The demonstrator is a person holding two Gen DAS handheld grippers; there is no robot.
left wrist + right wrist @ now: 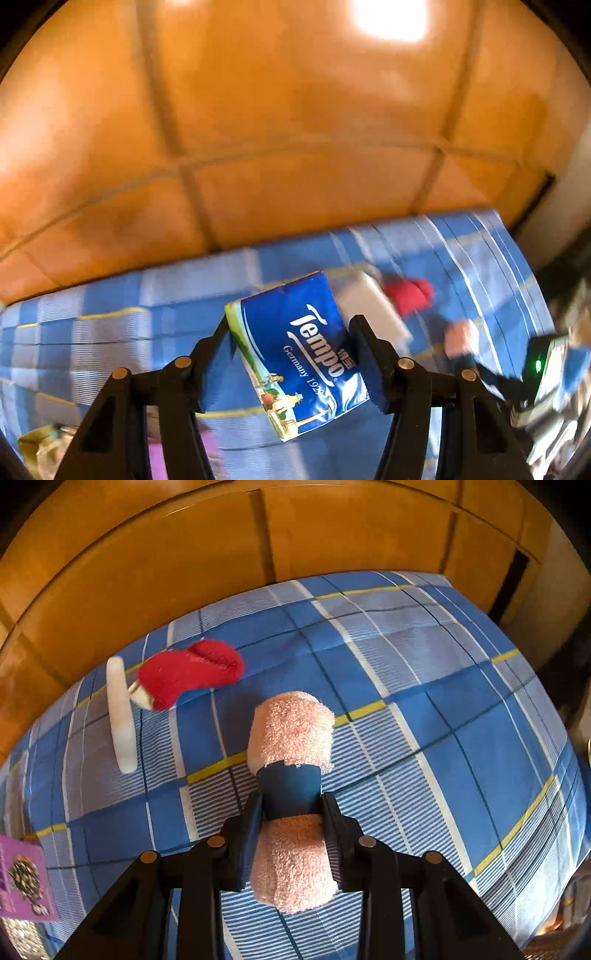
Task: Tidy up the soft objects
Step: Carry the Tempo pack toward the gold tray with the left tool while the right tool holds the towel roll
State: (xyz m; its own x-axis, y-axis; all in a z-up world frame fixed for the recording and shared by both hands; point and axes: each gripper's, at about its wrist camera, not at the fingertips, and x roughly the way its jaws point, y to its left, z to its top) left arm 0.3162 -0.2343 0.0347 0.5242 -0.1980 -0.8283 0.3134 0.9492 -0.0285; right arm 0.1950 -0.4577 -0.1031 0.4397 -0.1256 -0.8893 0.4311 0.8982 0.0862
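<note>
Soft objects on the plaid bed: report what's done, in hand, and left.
Done: nothing shows as sorted. In hand: the left tongs grip a blue tissue pack; the right tongs clamp a rolled pink towel. Left: a red plush item and a white flat piece lie loose on the bedspread.

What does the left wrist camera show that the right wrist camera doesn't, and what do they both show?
Only the left wrist view shows the left gripper clamped on a blue Tempo tissue pack, lifted clear of the bed.

Only the right wrist view shows the right gripper closed on the blue band around a rolled pink towel, plus a purple packet at the left edge.

Both show the blue plaid bedsheet, the red plush item beside a white flat object, and the orange wooden panelling behind. The left view is blurred.
</note>
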